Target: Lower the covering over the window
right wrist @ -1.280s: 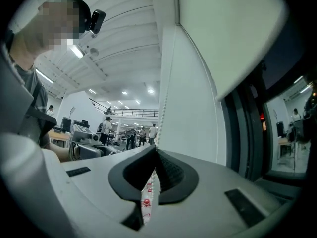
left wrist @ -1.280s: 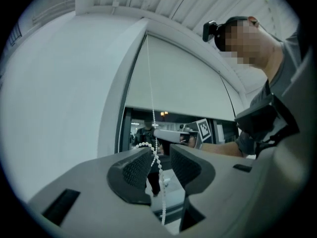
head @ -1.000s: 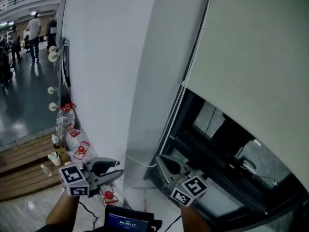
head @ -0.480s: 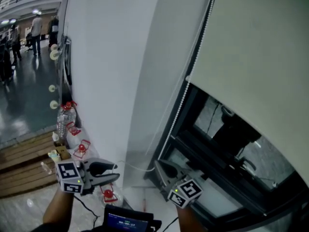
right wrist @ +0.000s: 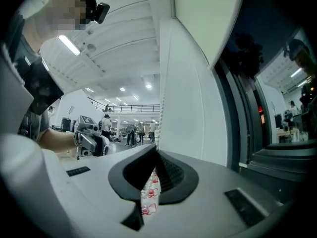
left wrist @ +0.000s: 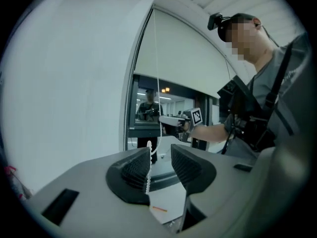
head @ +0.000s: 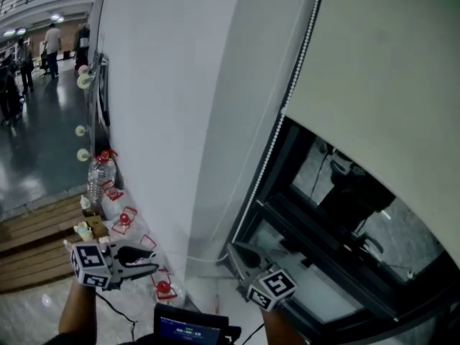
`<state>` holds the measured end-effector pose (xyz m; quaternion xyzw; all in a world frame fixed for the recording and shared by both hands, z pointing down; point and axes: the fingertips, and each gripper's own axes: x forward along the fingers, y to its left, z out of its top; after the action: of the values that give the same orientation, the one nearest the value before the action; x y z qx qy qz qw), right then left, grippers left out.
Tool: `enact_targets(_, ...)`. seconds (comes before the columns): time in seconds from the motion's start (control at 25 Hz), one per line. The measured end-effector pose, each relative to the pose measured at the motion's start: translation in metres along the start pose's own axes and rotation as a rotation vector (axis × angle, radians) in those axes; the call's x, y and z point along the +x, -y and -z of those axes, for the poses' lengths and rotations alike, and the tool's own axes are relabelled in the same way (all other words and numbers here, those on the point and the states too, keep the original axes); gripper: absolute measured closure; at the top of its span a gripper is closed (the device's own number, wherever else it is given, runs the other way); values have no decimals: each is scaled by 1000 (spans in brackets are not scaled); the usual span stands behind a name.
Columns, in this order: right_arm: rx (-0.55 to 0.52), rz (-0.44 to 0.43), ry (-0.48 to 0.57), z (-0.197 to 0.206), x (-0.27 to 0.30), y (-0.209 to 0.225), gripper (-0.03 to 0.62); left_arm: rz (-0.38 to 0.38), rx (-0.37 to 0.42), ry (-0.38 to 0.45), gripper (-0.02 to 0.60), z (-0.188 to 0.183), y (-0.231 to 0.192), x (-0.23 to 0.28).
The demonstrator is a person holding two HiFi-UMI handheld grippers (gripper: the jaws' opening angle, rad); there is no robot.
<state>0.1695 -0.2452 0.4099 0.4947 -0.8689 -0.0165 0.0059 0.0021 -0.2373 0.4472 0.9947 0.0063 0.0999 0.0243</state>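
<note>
- R gripper (head: 241, 252) is clenched on the chain (head: 277, 135), low by the window (head: 338, 214). The blind (head: 388, 70) is only part way down, and the window shows under it.
- If u pull at a slant, the chain can slip out of the pads or come off up top. Pull straight down.
- L gripper (head: 147, 261) is released, jaws apart. In its own view a chain strand lies by one pad, not pinched. If u close on the wrong strand, the blind may go up, not down.
- If u let go w/ R before L has a hold, the chain can swing away.
- R is low, so there's not much room to pull. Yank hard & the chain may snap.
- Red things (head: 122, 221) sit on the floor (head: 36, 311) by L. Don't bump them.
</note>
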Motion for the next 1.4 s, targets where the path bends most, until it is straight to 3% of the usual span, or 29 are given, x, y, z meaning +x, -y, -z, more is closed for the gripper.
enact_targets(0.2,-16,8,-13,11,4,-3,591,-54,14,139,440,-41,-9,10)
enact_targets(0.48,-18,21,-31,38,1,-5,591,-81,37,180,440,-77,-8,35)
enact_targets(0.72,-13,16,-41,36,6,-6,591,-95,8,284,440,-120,-15,80)
enact_targets(1.0,-20,7,-47,39,9,-8,591,-75,41,297,440,-159,-11,129)
enact_targets(1.4,11,21,-44,32,9,-16,591,-90,151,357,466,-248,-14,134)
